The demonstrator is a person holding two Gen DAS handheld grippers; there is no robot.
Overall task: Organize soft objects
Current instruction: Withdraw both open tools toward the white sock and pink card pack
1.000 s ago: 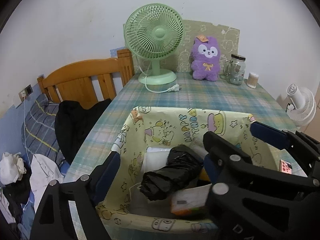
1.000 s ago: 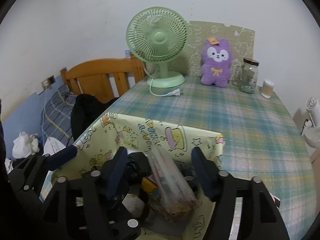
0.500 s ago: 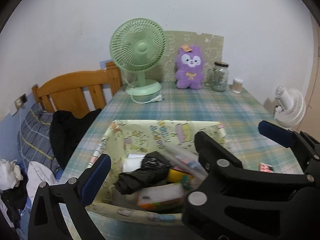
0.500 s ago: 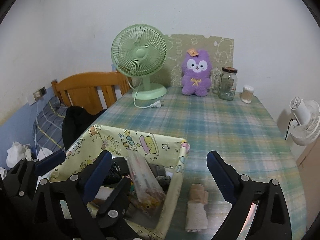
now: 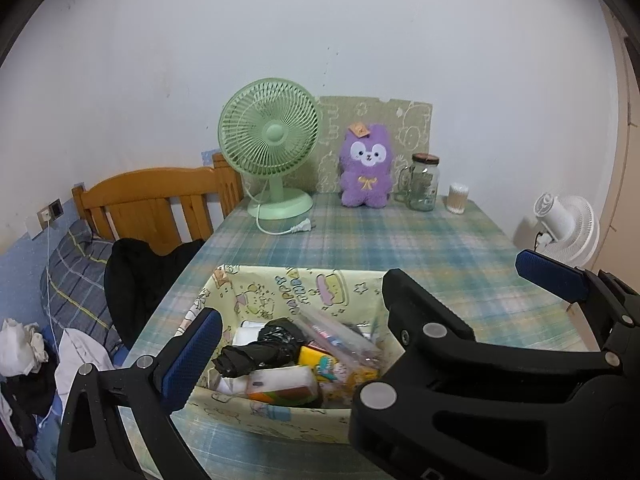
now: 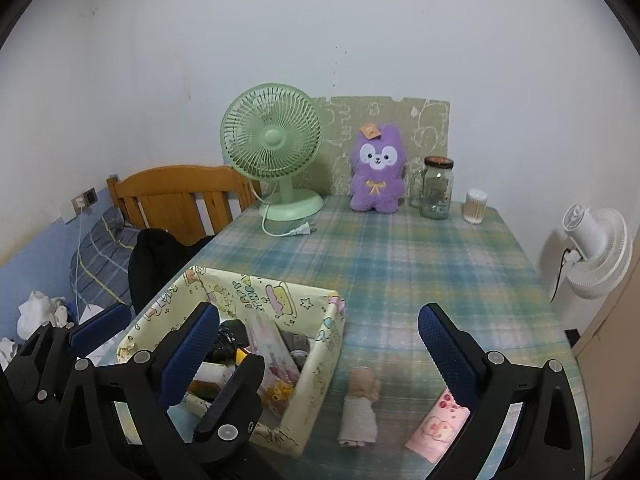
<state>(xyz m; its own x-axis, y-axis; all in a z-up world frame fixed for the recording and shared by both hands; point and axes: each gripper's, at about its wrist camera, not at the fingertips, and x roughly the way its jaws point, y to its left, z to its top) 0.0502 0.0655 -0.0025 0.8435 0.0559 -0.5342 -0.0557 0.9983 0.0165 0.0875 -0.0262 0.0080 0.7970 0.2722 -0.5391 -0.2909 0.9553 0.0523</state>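
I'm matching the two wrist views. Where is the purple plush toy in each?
Left wrist: purple plush toy at the table's far edge, centre, right of the green fan.
Right wrist: the toy at the far edge, centre.
Shared landmark: the fan.

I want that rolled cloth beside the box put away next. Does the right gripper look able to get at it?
Probably yes. The right gripper is open and empty, and the rolled cloth lies bare on the table, just below its jaws, beside the box.

The plaid desk (image 6: 420, 264) carries a yellow bin (image 6: 316, 364), beige roll (image 6: 360, 408), pink pack (image 6: 438, 428), green fan (image 6: 280, 148), purple plush (image 6: 378, 176), jar (image 6: 436, 188) and swab pot (image 6: 475, 206).
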